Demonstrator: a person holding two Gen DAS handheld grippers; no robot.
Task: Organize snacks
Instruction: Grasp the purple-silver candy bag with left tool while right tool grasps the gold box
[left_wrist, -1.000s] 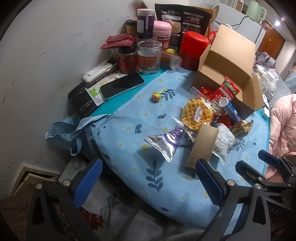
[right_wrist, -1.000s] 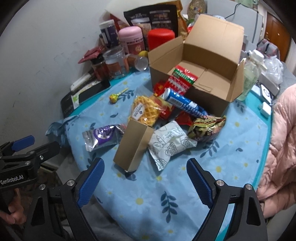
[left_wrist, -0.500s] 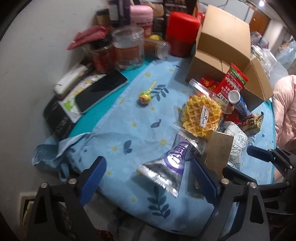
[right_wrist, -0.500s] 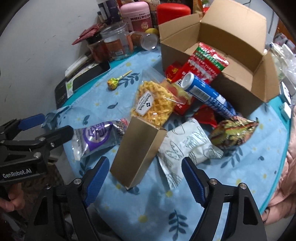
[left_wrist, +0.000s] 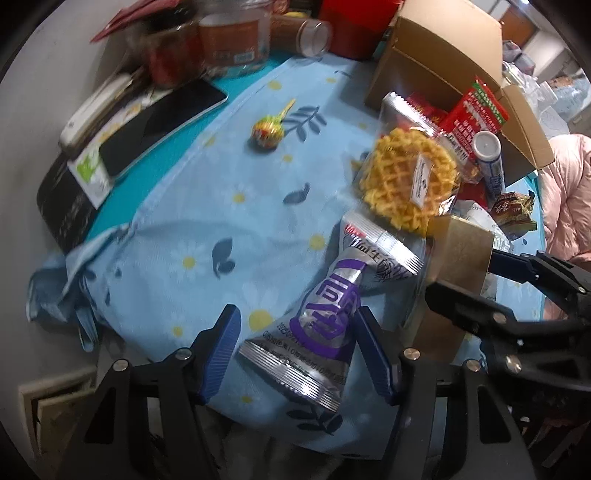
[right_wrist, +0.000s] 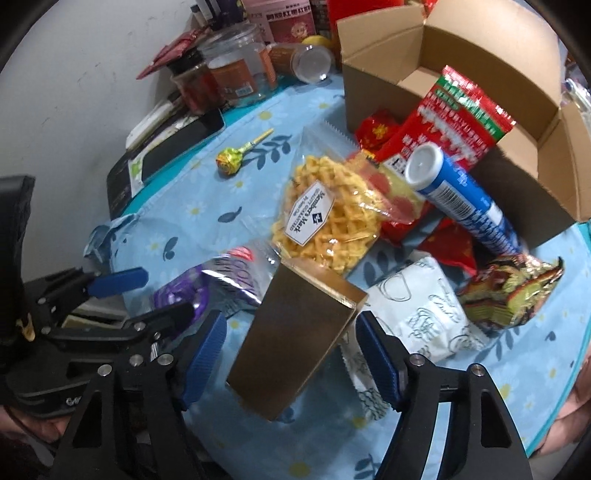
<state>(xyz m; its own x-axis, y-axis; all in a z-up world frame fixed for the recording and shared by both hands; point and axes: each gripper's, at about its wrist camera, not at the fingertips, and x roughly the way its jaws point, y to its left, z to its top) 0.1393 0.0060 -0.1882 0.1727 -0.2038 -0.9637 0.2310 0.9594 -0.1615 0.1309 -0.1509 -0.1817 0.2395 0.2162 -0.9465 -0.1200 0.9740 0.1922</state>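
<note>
Both claws open over snacks
Left claw (left_wrist: 295, 354) straddles the purple packet (left_wrist: 317, 325); right claw (right_wrist: 288, 354) straddles the gold box (right_wrist: 295, 332), neither gripped.

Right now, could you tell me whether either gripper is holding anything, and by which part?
Nothing is held. The left gripper straddles the silver-and-purple foil packet, the right gripper the tan cardboard box; both are open.
</note>
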